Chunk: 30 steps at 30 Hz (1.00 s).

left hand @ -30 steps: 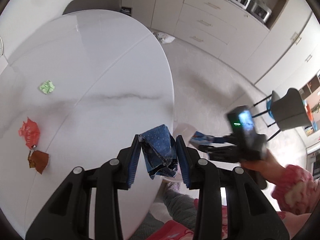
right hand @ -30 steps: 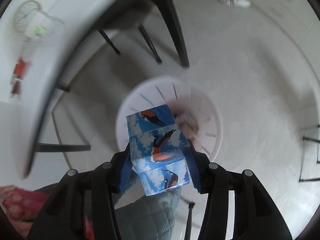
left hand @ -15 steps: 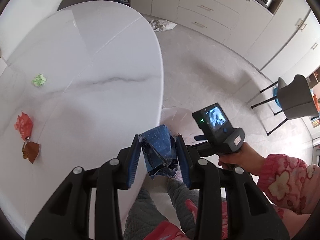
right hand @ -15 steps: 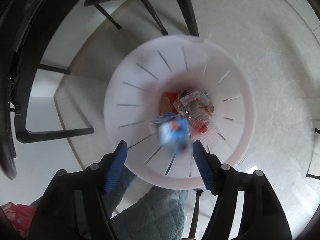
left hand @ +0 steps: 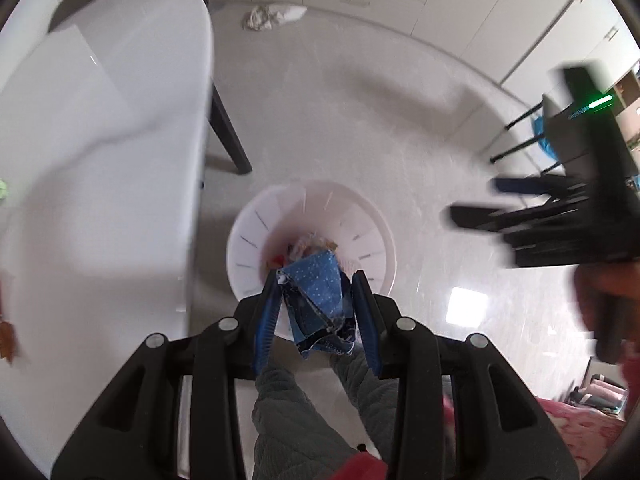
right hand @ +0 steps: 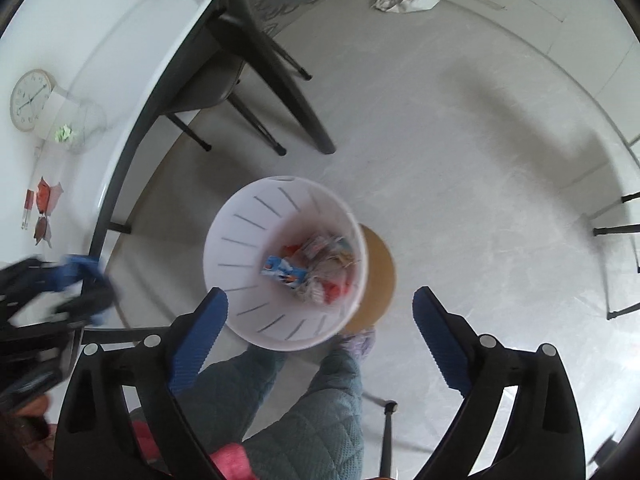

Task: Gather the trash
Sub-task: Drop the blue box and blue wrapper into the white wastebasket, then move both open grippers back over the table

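My left gripper (left hand: 316, 316) is shut on a crumpled dark blue wrapper (left hand: 318, 300) and holds it over the near rim of the white slotted trash bin (left hand: 248, 236) on the floor. My right gripper (right hand: 320, 320) is open and empty above the same bin (right hand: 236, 240). A blue bird-print carton (right hand: 285, 273) lies inside the bin among other wrappers. The right gripper (left hand: 532, 208) shows blurred at the right of the left wrist view. On the white table, a green paper ball (right hand: 64, 133), a red wrapper (right hand: 47, 196) and a brown wrapper (right hand: 42, 230) lie near the left edge.
The white oval table (left hand: 100, 140) is left of the bin, with dark legs (right hand: 280, 80) beneath it. A round wooden disc (right hand: 378, 272) lies under the bin. A crumpled white bag (left hand: 272, 16) lies on the far floor. My legs (right hand: 312, 400) stand close to the bin.
The right gripper let go of the bird-print carton, which fell into the bin, then opened wide and rose. The left gripper swung from the table to above the bin, still holding the blue wrapper.
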### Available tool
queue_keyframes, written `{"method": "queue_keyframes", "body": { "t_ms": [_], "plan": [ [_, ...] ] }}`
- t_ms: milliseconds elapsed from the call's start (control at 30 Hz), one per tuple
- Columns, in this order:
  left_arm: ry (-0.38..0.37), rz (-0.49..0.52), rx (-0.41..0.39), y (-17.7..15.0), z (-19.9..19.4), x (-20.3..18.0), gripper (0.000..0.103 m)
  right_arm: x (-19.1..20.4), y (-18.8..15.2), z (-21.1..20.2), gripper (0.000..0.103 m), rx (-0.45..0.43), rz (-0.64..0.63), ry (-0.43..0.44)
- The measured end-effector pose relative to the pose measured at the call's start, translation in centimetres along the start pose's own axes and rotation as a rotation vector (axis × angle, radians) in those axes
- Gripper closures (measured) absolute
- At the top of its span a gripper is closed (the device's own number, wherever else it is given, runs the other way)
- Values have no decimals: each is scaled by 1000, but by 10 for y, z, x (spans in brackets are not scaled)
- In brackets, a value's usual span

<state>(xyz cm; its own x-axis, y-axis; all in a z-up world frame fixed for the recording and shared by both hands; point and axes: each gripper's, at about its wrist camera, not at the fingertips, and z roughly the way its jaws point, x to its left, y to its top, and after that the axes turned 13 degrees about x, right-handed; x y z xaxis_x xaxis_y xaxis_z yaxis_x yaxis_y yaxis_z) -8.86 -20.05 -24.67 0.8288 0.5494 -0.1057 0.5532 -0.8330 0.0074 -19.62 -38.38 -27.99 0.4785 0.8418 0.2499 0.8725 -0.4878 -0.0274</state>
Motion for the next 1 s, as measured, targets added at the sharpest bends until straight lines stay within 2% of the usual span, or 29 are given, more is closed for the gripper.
{"method": "queue_keyframes", "body": {
  "t_ms": [200, 267, 367, 433, 500, 667, 767, 867, 1000],
  "plan": [
    [3, -22, 58, 3, 40, -5, 67, -22, -11, -2, 10, 14, 18, -9],
    [5, -33, 70, 3, 48, -5, 63, -26, -12, 3, 10, 30, 22, -7],
    [-6, -56, 77, 1, 51, -5, 53, -26, -15, 7, 10, 46, 19, -6],
    [-11, -64, 72, -1, 48, -4, 36, -24, -15, 9, 10, 50, 12, -3],
    [-14, -76, 62, -2, 46, -2, 27, -22, -14, 7, 10, 50, 6, -2],
    [-32, -124, 51, -1, 37, 3, 21, -15, -10, 1, 10, 40, -10, -2],
    [-28, -142, 15, -2, 20, 6, 21, -8, -6, -7, 10, 21, -21, 0],
    [7, -158, -67, -9, -16, 9, 21, 5, -1, -26, 10, -16, -51, -7],
    [39, -199, -188, -22, -71, 20, 11, 34, 6, -64, 7, -102, -117, -18]
  ]
}}
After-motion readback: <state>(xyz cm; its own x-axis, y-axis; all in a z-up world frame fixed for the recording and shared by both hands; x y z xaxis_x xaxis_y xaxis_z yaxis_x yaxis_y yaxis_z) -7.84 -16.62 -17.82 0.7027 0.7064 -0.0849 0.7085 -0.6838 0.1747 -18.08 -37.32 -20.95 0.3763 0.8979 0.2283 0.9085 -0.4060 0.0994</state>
